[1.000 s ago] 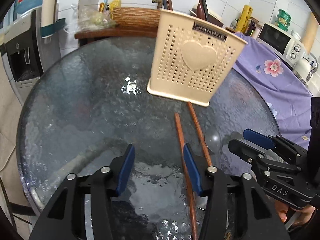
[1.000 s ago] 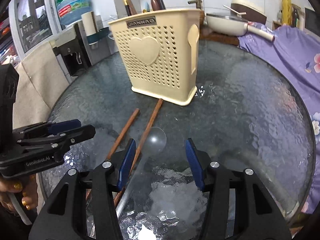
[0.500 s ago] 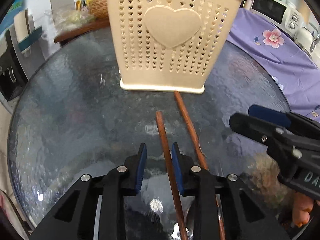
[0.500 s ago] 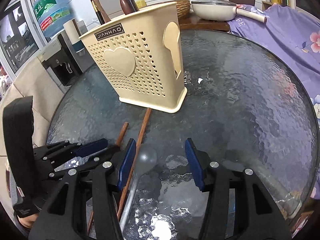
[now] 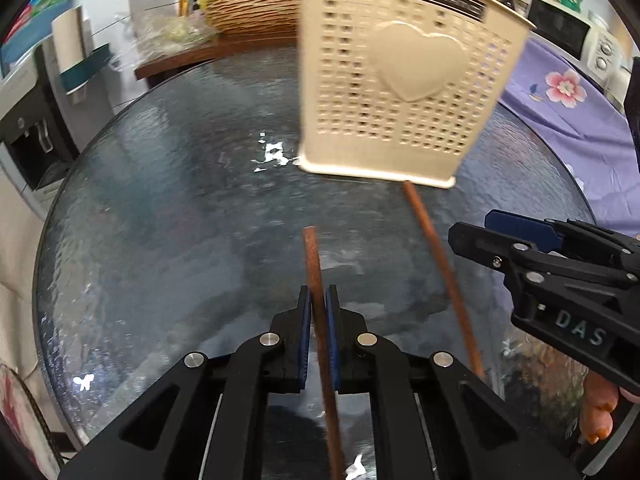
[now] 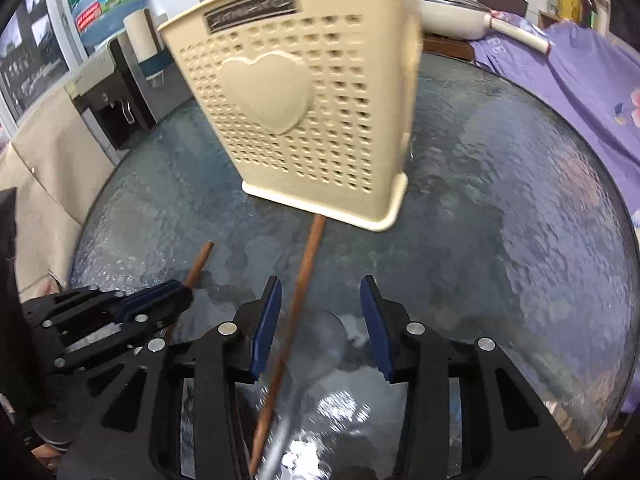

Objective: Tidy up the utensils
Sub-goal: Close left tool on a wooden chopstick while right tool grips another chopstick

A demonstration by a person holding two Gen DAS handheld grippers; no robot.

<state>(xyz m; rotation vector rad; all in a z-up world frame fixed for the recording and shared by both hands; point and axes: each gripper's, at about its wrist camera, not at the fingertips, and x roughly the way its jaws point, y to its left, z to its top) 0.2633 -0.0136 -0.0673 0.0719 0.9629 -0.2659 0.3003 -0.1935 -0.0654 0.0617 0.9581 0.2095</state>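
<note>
On the round glass table (image 5: 168, 216) stands a cream perforated utensil holder (image 5: 400, 92) (image 6: 304, 120) with a heart on its front. Two brown chopsticks lie before it. My left gripper (image 5: 318, 292) (image 6: 176, 296) is shut on the left chopstick (image 5: 312, 256) (image 6: 200, 260). The right chopstick (image 5: 432, 248) (image 6: 306, 264) runs from the holder's base back between the fingers of my right gripper (image 6: 321, 284) (image 5: 472, 228). Its jaws are closing and the pads stand clear of the stick. A metal spoon (image 6: 324, 344) also lies between them.
A water dispenser (image 5: 24, 120) stands to the left of the table. Purple flowered cloth (image 5: 568, 96) (image 6: 580, 80) covers the right side. Behind are a wooden shelf with a wicker basket (image 5: 256, 12), a microwave (image 5: 568, 28) and a white pan (image 6: 456, 16).
My left gripper's jaws came together on the left chopstick. My right gripper slid over until the right chopstick and spoon lay between its fingers, and the jaws narrowed a little.
</note>
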